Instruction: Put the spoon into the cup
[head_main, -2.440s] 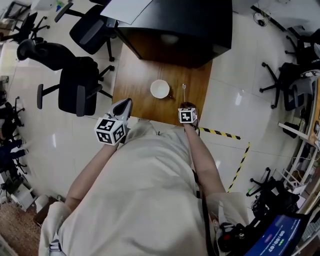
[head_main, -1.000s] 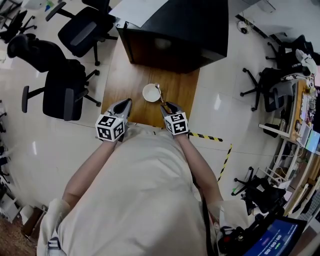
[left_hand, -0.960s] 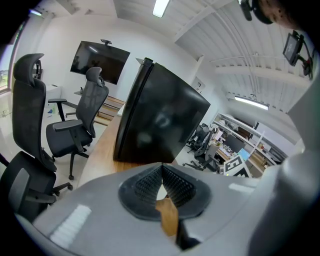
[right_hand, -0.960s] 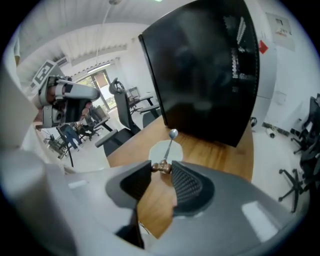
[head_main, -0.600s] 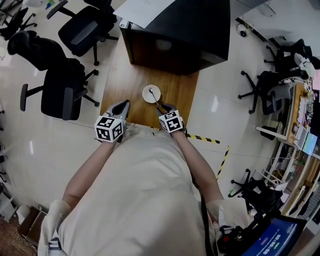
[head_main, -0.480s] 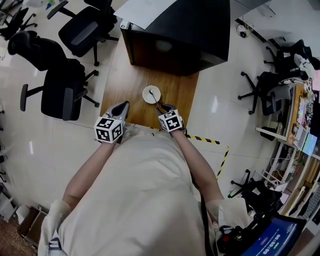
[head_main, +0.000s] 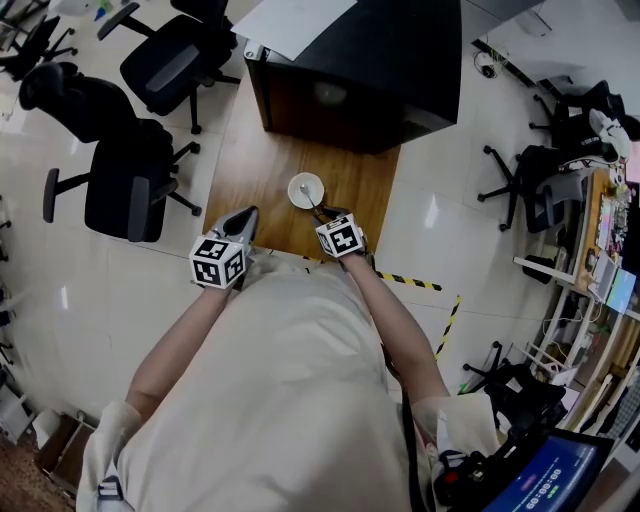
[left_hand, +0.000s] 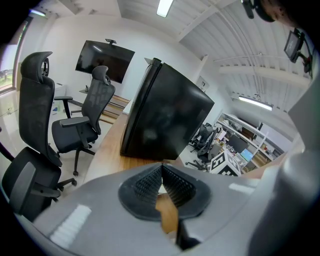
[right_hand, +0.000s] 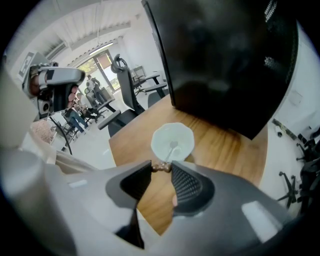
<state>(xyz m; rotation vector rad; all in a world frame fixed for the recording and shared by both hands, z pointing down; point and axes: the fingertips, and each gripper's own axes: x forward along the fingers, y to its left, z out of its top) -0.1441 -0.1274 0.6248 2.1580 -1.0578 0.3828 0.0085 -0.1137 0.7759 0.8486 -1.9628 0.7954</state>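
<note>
A white cup stands on the wooden table. My right gripper is shut on the brown handle end of the spoon and points steeply down at the cup. The spoon's bowl sits inside the cup. My left gripper hovers at the table's near left edge, its ribbed pads closed together with nothing between them.
A large black box-like unit fills the far end of the table. Black office chairs stand on the white floor to the left. Yellow-black floor tape runs to the right of the table.
My right gripper has come forward and lower with the spoon, whose bowl now sits inside the cup. The left gripper has stayed put.
</note>
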